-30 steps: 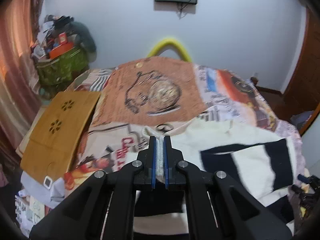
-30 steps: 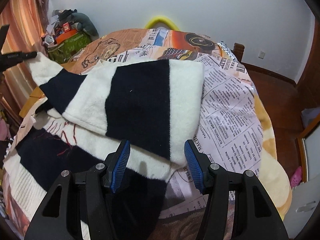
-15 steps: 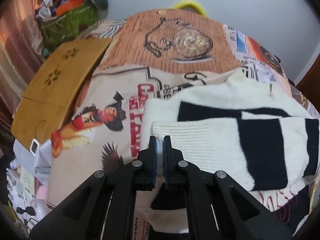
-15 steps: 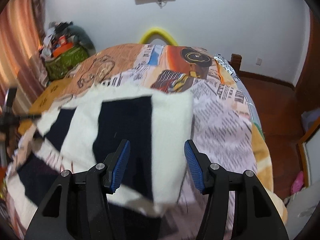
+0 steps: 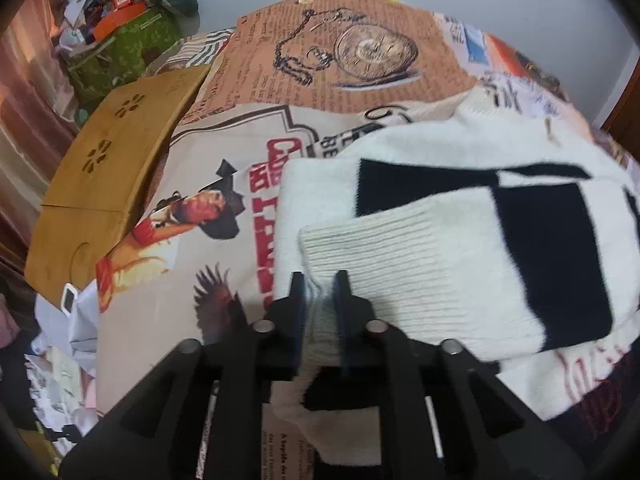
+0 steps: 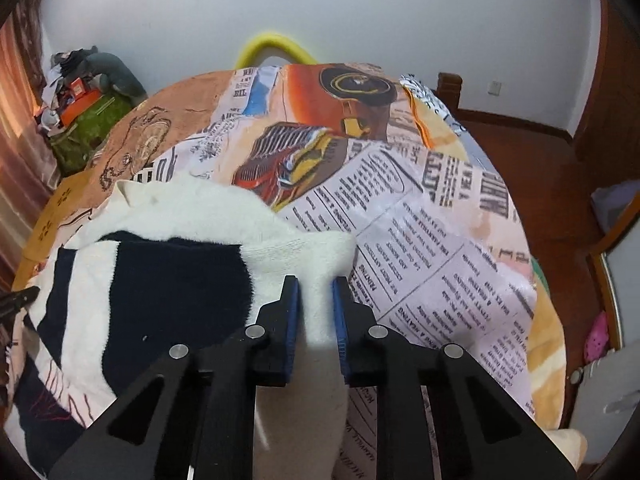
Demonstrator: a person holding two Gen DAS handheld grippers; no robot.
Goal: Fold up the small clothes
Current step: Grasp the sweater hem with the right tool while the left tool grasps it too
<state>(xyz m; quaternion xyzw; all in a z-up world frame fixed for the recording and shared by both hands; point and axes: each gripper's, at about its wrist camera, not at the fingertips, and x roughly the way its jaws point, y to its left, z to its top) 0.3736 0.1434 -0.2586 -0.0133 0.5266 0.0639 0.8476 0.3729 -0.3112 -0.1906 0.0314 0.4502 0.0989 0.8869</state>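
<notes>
Black-and-white sweater (image 5: pixel 460 240) spread on the printed bedspread (image 5: pixel 200 248), filling the right half of the left wrist view and the lower left of the right wrist view. One sleeve (image 5: pixel 420 264) already laid across the body, ribbed cuff at lower centre.

Left gripper (image 5: pixel 319 292): jaws narrow and opening, cuff fabric between the pads but probably being let go. Best to release only once the cuff lies flat, then lift straight off without dragging the knit.

Right gripper (image 6: pixel 313 300): jaws closing on the white edge (image 6: pixel 320 264) at lower centre of its view. Worth pinching both layers squarely, keeping the fold line straight, carrying the edge low across the body to avoid bunching.
</notes>
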